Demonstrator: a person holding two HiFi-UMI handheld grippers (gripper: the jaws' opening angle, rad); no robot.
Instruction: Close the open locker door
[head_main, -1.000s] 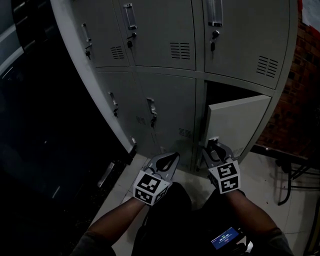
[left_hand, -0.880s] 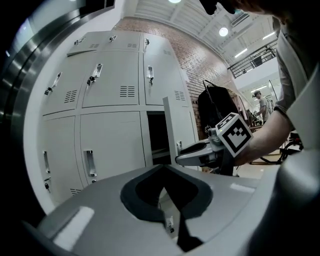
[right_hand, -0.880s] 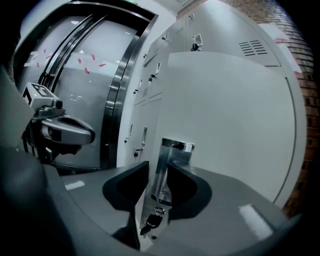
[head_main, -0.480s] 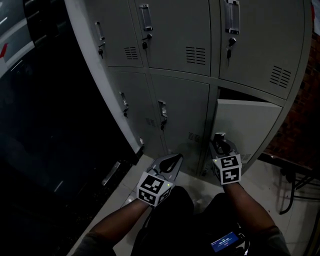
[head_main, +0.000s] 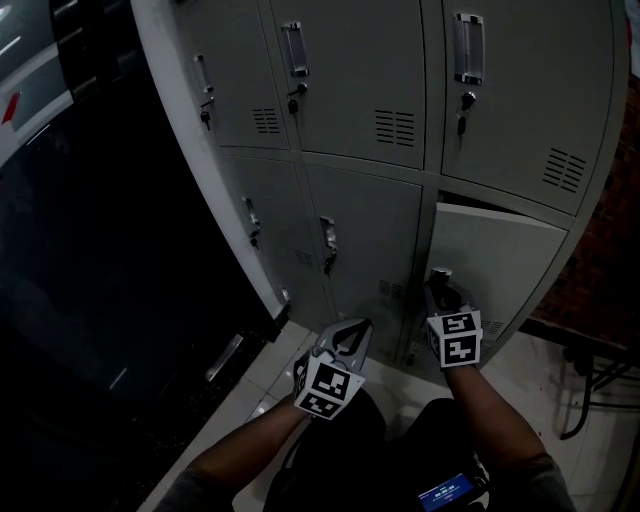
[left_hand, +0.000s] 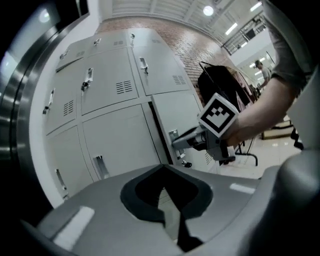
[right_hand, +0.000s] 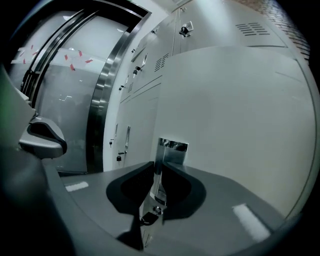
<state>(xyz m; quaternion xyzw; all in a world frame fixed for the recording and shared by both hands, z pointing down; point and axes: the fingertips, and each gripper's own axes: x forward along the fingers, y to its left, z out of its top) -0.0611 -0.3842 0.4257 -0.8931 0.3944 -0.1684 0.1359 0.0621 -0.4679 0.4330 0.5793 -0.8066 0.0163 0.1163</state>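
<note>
So: pale grey metal locker door nearly flush now, was ajar | right gripper just clamped its chrome handle | left gripper clenched, empty | latching probably remains

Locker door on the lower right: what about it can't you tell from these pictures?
Inside of the locker: the locker door, nearly shut, covers it in the head view.
Lower part of the door handle: hidden in the right gripper view by the right tool, whose jaws have just been closing on it.
Tops of the upper lockers: cut off by the head view's top edge.
</note>
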